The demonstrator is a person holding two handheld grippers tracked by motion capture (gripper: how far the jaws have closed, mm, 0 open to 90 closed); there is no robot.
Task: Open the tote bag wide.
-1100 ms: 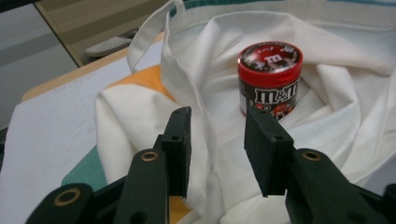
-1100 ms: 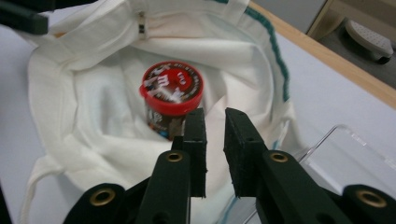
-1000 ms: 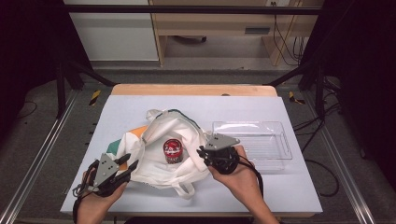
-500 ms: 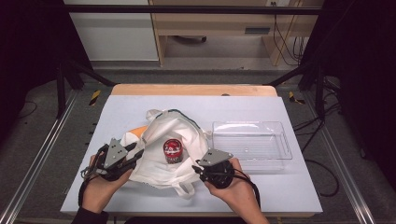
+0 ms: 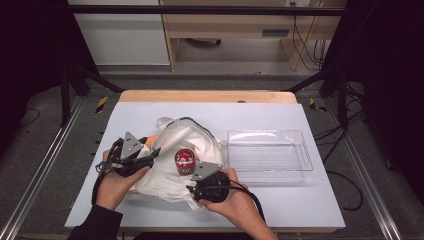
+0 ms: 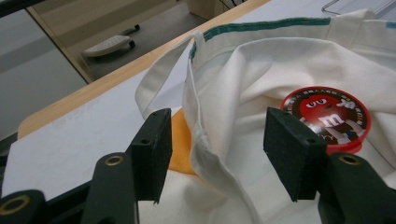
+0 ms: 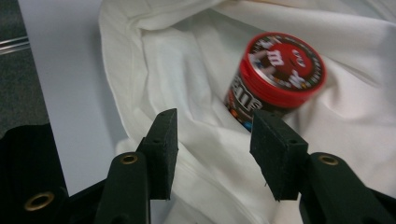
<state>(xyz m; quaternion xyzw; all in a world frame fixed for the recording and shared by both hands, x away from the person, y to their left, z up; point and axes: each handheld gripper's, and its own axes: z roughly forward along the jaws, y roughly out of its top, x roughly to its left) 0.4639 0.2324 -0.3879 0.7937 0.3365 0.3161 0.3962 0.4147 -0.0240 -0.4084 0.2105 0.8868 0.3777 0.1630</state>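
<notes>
- White cotton bag (image 5: 172,155) lies crumpled at the middle of the pale tabletop (image 5: 310,200), mouth turned up; we take that as the way to reach what sits inside it.
- At the left, our left tool (image 5: 150,155) hangs over the bag's near-left rim. Its jaws have just been opening, and the left gripper view has the hemmed edge (image 6: 205,149) running loose between the pads, which don't press on it. An orange patch (image 6: 180,144) peeks out beneath that fold.
- In the middle stands the red-lidded candy tub (image 5: 185,161), upright in a hollow of cloth, well clear of both tools. We judge it the thing to come out.
- Just right of the tub, near us, our right tool (image 5: 197,187) points at the bag's near edge. Its jaws have also just been opening, with only slack fabric under them in the right gripper view (image 7: 212,135), nothing gripped.
- At the far right waits a clear plastic tray (image 5: 306,165), empty, just beside the bag, probably the tub's destination.
</notes>
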